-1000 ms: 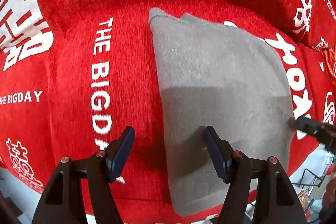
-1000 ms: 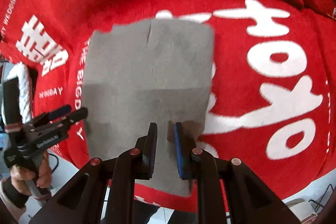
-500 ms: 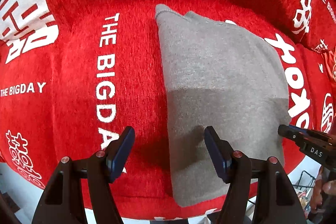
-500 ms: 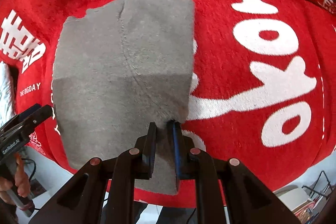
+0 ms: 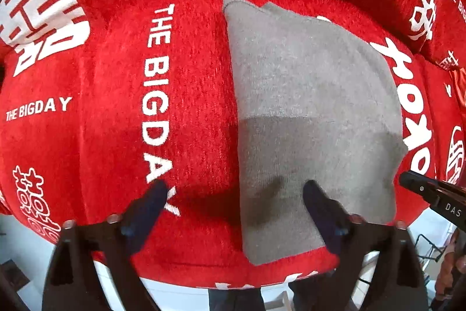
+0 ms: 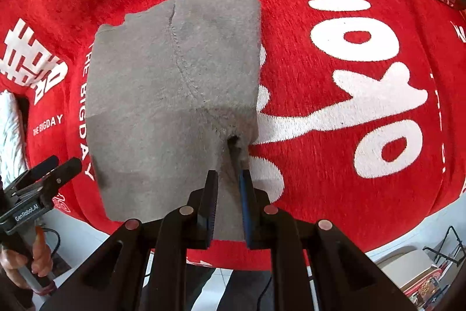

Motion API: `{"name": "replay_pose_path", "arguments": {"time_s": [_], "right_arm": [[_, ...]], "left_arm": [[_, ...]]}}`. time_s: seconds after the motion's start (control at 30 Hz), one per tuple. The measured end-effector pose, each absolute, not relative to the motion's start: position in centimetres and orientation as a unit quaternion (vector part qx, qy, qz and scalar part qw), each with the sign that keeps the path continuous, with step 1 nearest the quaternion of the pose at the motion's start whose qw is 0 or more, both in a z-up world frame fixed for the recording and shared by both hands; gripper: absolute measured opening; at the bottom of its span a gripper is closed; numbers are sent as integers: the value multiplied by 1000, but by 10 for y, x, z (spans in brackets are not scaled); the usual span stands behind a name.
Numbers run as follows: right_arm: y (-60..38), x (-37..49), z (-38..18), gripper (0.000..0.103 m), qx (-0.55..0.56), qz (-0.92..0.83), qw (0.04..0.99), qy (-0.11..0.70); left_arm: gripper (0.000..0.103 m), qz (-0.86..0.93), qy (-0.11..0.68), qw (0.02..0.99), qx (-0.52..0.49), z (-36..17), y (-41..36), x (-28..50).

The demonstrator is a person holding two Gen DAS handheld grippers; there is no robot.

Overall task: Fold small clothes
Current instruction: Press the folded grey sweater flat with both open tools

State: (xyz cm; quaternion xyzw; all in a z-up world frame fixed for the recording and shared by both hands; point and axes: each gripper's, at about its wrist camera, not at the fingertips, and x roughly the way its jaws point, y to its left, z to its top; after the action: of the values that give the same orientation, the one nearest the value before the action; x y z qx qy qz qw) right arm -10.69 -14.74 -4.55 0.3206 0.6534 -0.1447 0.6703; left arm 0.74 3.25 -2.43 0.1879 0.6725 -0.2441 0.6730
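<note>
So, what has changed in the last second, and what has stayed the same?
The right gripper has closed on the near right edge of the grey cloth and bunched it up there. The left gripper stays open over the cloth's near left edge, holding nothing. The cloth stays flat on the red blanket.

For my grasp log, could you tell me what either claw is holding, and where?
The right claw pinches the grey garment at its near right edge; the left claw is open, holding nothing.
</note>
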Motion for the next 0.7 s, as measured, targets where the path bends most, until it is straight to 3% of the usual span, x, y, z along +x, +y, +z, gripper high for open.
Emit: {"name": "replay_pose_path", "arguments": {"time_s": [0.13,0.2,0.53,0.63,0.7], "right_arm": [[-145,-106,-47,18,325,-144,667,655],[-144,-105,-48,18,325,-142,666,656],[-133,-114,-88,19,290,-132,637,702],[-142,-125,-88,35,295,-149,632,701],[-147,-132,-84,36,310,-150,631,695]], "left_arm": [[96,-240,670,674,198,-22,33,2],[103,-231,673,672,204,-25,33,2],[103,-195,674,683,202,-31,43,-3],[103,-188,677,683,201,-32,45,-2],[103,-184,675,683,211,-33,45,-2]]}}
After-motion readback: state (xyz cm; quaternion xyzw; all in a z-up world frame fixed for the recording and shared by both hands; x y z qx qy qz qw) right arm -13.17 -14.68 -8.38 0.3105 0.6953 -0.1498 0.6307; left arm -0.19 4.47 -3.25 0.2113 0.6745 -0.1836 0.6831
